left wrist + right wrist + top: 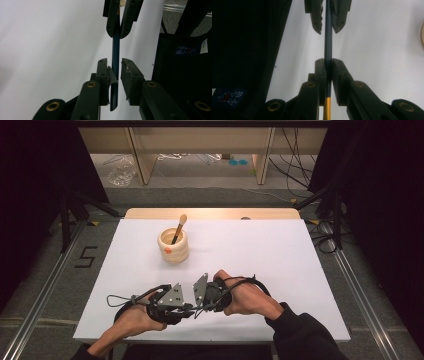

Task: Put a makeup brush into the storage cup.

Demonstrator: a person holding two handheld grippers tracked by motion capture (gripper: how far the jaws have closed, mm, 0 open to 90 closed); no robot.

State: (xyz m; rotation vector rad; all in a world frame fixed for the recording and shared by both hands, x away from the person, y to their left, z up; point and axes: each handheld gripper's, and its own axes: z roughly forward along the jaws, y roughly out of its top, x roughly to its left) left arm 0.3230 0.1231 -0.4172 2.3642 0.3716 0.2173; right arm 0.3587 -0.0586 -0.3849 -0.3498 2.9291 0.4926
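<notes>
The white counter (pixel 280 255) carries everything, with a strip of bare wood along its far edge. On its far left-centre part stands a cream ribbed cup (pixel 173 247) with a small orange mark on its side; 1 brush with a pale rounded tip (pixel 178 228) leans in it, well apart from the hands.

At the near edge, 2 hands come in from below, each holding a gripper, nose to nose and almost touching. The left gripper (pixel 184 308) sits under its grey three-cornered plate, and the right gripper (pixel 197 308) faces it from the other side.

Between them runs a thin dark blue brush handle (pixel 115 53), held level just above the counter. In the right gripper view, the right gripper (pixel 328 65) is clamped tight on that handle, whose end nearer the camera turns yellow-gold behind the jaws. In the left gripper view, the left gripper (pixel 115 65) has the handle's cut end between its jaws: one pad lies against it, while a narrow gap shows on the other side, so the jaws stand slightly apart and are not yet pressing it.
</notes>
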